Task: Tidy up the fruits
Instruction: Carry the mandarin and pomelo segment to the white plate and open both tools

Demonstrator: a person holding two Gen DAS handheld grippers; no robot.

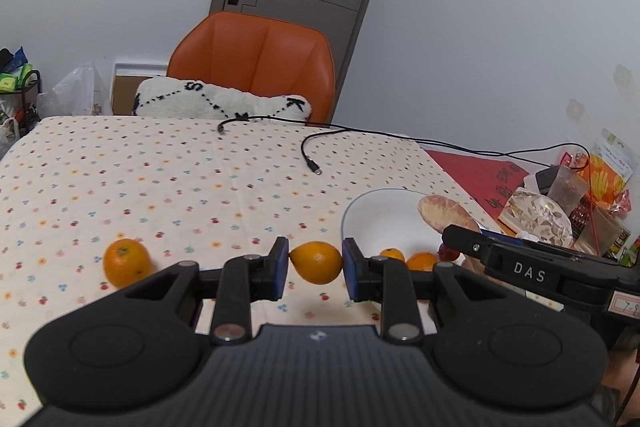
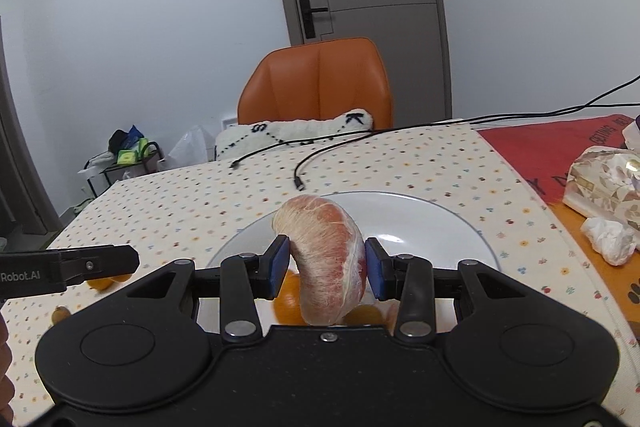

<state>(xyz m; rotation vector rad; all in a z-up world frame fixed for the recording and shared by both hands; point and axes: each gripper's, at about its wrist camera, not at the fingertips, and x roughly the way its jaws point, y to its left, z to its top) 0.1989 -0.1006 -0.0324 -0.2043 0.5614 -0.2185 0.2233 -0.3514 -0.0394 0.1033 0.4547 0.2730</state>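
- Right now the left tool (image 1: 315,263) is clamped on a small orange fruit (image 1: 316,262), its blue pads (image 1: 282,267) pressing both sides, just left of the white plate (image 1: 376,223).
- Meanwhile the right tool (image 2: 326,265) is clamped on a peeled pomelo segment (image 2: 326,255) held over that plate (image 2: 440,223); whether the segment touches the plate cannot be told.
- Several small oranges (image 1: 420,261) already lie at the plate's near edge, so the step in hand looks like setting both pieces down with them.
- Release the pomelo first, I would judge: lower it onto a bare part of the plate, then part the pads gently, since the soft flesh bruises or sticks easily.
- Keep the two tools apart; the right one crosses the left view very near the plate, so a collision is the main risk.
- Bring the held orange over the rim and low before letting go, because a round fruit will roll off a shallow plate.
- One more orange (image 1: 126,262) sits on the dotted surface (image 1: 160,179) to the left, awaiting collection.
- Stay away from the black cable (image 1: 312,155) lying farther back.
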